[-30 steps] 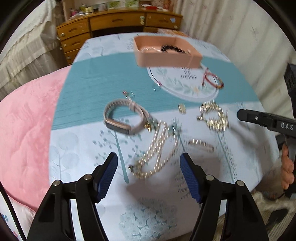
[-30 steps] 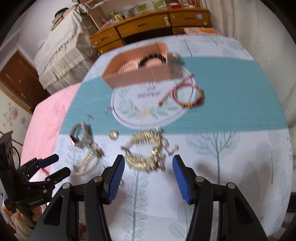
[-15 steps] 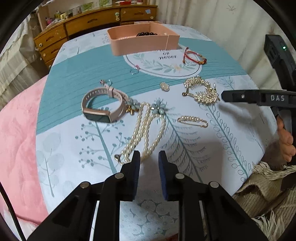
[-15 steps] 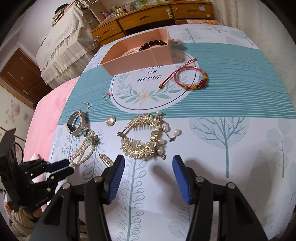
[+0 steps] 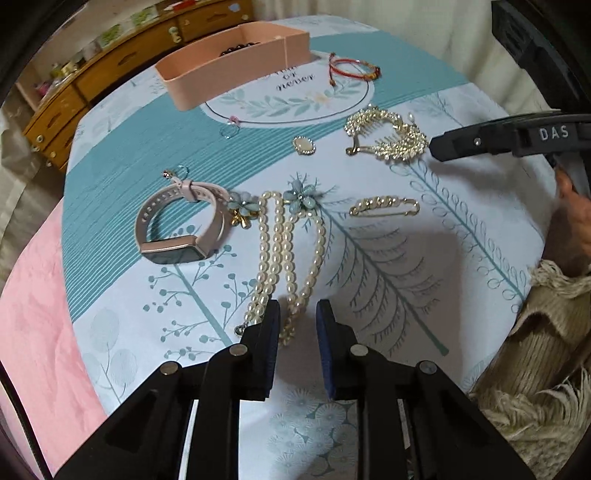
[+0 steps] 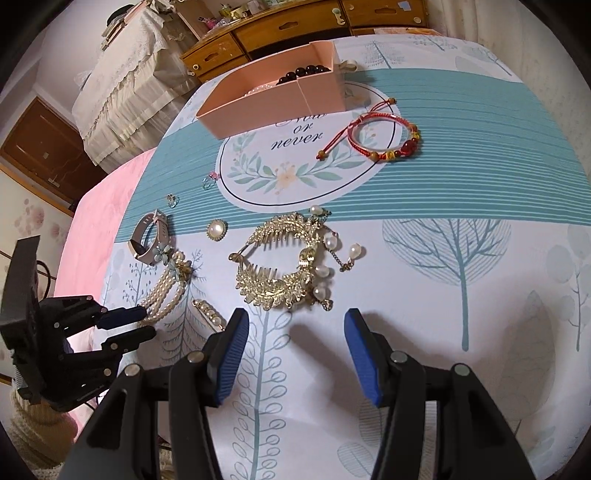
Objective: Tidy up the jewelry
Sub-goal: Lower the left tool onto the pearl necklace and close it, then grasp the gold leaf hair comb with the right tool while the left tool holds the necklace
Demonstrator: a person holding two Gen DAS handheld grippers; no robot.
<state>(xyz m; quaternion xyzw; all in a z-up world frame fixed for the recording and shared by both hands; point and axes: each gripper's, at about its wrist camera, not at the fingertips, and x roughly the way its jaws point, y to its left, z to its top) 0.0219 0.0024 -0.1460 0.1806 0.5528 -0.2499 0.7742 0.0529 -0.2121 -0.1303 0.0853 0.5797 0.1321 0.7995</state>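
A multi-strand pearl necklace point(image 5: 280, 251) with blue flower clasps lies on the tablecloth. My left gripper point(image 5: 295, 321) stands over its near end with jaws narrowed. One strand runs through the gap, and I see space between it and the right pad. In the right wrist view the left gripper point(image 6: 136, 325) sits at the tail of the pearl necklace point(image 6: 166, 291). My right gripper point(image 6: 295, 332) is open just short of a gold hair comb point(image 6: 284, 266), holding nothing. A pink box point(image 6: 273, 96) at the back holds a dark bead bracelet point(image 6: 303, 72).
A pink-strapped watch point(image 5: 177, 229), a pearl pin point(image 5: 384, 206), an oval brooch point(image 5: 304, 146), a small ring point(image 5: 229, 129) and a red cord bracelet point(image 5: 354, 68) lie around. A pink bedspread point(image 5: 33, 302) is left, a wooden dresser point(image 6: 295, 22) behind.
My left gripper's jaws went from wide apart to a narrow gap. It rolled and came down over the near end of the pearl necklace. The right gripper stayed open near the comb.
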